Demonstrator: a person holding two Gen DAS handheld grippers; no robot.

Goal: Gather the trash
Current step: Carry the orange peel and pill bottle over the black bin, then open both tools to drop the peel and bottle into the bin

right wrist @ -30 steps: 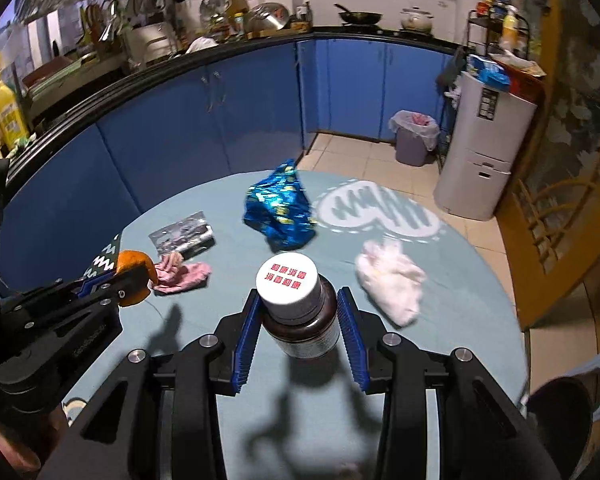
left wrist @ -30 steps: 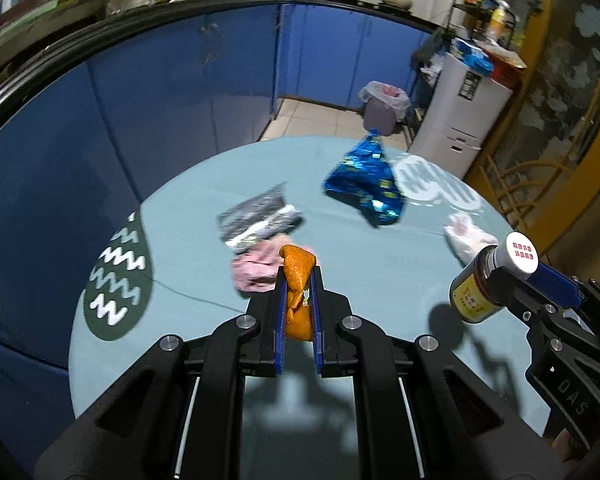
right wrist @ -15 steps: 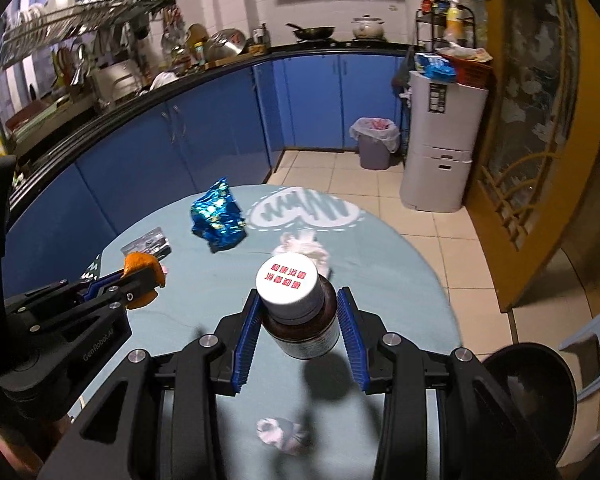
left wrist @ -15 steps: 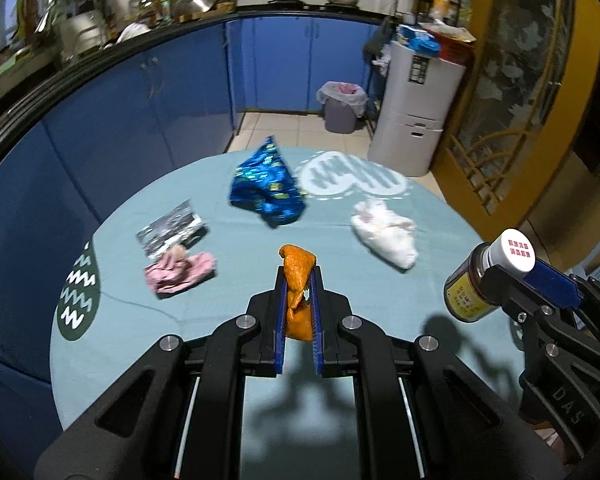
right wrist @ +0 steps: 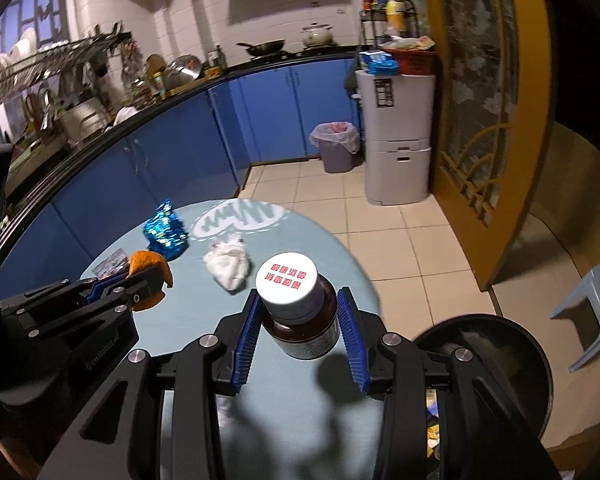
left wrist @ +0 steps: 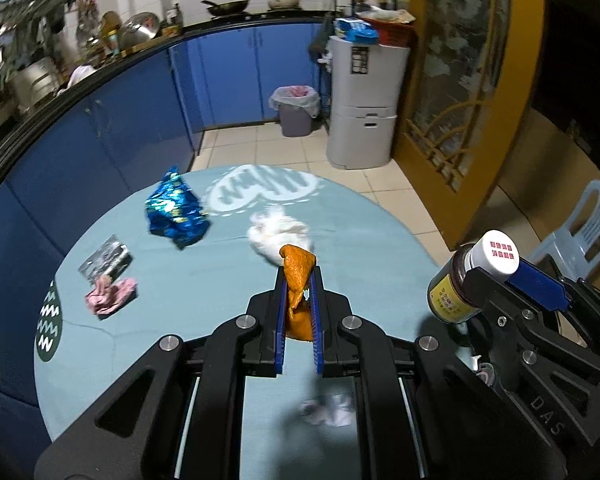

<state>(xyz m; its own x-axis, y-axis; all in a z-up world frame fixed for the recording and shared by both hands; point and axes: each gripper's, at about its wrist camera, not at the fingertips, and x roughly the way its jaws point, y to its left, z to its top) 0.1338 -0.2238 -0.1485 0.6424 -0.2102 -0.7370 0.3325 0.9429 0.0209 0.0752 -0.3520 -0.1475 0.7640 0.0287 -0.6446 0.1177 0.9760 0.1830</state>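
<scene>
Orange peel [left wrist: 298,280] clamped in left tool [left wrist: 299,312], long axis along fingers, tip poking forward past them. Brown bottle [right wrist: 302,320] gripped at shoulder in right tool [right wrist: 300,328], white cap toward camera (tilted, not upright). Both held above worktop [left wrist: 180,320], apparently for carrying to black bin [right wrist: 496,360] beside it. Blue wrapper [left wrist: 176,212], white tissue [left wrist: 278,232] uncollected.

Round pale-blue table [left wrist: 188,280] with blue foil wrapper [left wrist: 176,212], white tissue [left wrist: 278,234], pink wad [left wrist: 110,300], silver packet [left wrist: 106,258].
</scene>
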